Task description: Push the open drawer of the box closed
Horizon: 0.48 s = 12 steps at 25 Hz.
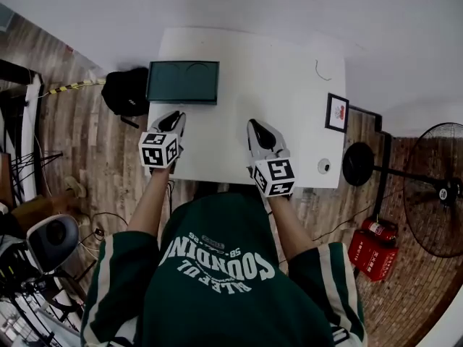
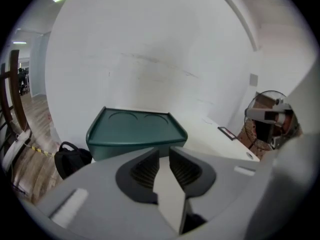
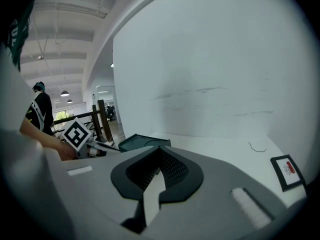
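A dark green box [image 1: 183, 82] with two round dents in its lid stands at the far left of the white table [image 1: 289, 78]. In the left gripper view the box [image 2: 135, 126] fills the middle, its front face toward me; I cannot make out a drawer standing out from it. My left gripper [image 1: 172, 118] hovers just short of the box's near side, jaws a little apart with only table showing between them [image 2: 164, 154]. My right gripper [image 1: 255, 126] hangs over the table's middle, to the right of the box, its tips [image 3: 160, 151] meeting on nothing.
A small framed picture [image 1: 336, 112] lies at the table's right edge, a small round object [image 1: 323, 166] at its near right corner. A black backpack [image 1: 126, 91] sits on the floor left of the box. A standing fan [image 1: 434, 190] and a red extinguisher [image 1: 372, 248] are to the right.
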Available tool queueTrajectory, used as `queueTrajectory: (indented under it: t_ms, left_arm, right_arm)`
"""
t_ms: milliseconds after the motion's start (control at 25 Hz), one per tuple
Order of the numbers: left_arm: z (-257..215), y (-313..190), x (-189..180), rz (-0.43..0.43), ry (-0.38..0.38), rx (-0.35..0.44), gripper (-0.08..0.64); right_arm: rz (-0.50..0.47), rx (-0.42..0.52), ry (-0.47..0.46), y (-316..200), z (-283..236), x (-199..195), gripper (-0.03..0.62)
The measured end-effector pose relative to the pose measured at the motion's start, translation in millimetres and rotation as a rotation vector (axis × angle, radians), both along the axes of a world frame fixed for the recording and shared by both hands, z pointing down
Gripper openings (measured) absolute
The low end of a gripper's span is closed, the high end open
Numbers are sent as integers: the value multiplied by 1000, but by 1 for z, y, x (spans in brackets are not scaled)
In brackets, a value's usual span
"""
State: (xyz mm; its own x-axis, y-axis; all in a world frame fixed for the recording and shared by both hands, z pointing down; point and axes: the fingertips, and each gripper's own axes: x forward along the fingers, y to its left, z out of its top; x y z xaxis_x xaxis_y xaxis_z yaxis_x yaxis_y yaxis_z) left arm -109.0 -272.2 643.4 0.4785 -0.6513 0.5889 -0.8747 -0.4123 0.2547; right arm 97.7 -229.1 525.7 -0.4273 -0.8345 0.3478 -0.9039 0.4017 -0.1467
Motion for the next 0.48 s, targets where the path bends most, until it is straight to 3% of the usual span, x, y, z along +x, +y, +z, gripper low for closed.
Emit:
queueTrajectory:
  t_ms: [200, 480]
  left_arm:
    - [-57, 11, 6, 55, 9, 163, 52]
    - [-128, 28, 18, 108, 31, 322, 52]
  right_arm:
    - [23, 48, -4, 3, -21, -7, -2]
    - [44, 115, -5, 12, -55, -8, -2]
